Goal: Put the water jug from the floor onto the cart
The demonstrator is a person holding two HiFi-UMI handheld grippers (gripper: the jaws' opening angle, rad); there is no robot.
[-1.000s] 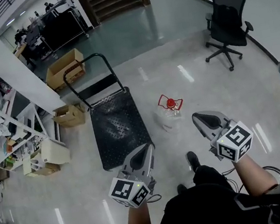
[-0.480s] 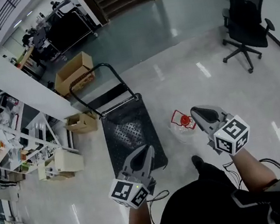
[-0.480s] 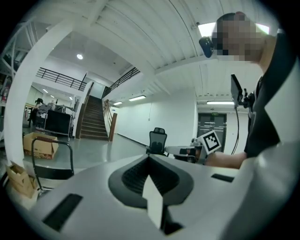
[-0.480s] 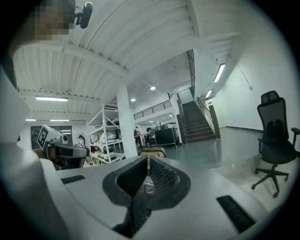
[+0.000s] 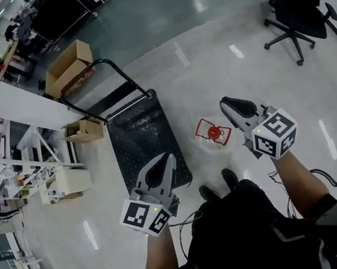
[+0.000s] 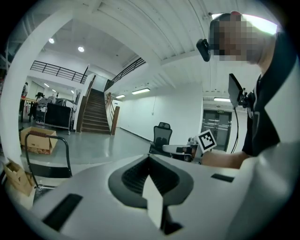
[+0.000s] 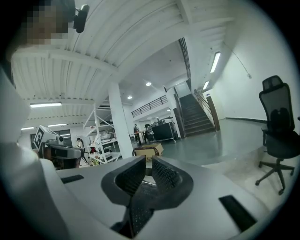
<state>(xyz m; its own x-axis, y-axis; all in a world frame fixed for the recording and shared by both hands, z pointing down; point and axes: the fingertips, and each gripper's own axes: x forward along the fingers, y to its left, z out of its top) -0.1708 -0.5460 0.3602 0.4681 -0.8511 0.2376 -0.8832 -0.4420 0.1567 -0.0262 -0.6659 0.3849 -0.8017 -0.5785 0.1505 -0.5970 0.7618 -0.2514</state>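
The clear water jug [image 5: 213, 134], with a red cap and red carry handle, stands on the floor just right of the black platform cart [image 5: 133, 143]. In the head view my right gripper [image 5: 224, 102] hovers above and slightly right of the jug. Its jaws are opening, a narrow slit shows between the tips [image 7: 148, 158], and nothing is between them. My left gripper [image 5: 168, 156] hangs over the cart's near right corner. Its jaws are shut and empty, meeting at the tip [image 6: 150, 157]. Neither gripper view shows the jug.
The cart's black push handle [image 5: 93, 70] rises at its far end. Cardboard boxes [image 5: 69, 65] lie beyond it and to its left [image 5: 84, 131], beside white shelving [image 5: 11, 173]. An office chair [image 5: 302, 1] stands at the far right. The person's feet [image 5: 228, 179] are just behind the jug.
The person has walked forward, so the jug and cart now lie much closer, right under the grippers. The right jaws have parted slightly. The left jaws look unchanged.
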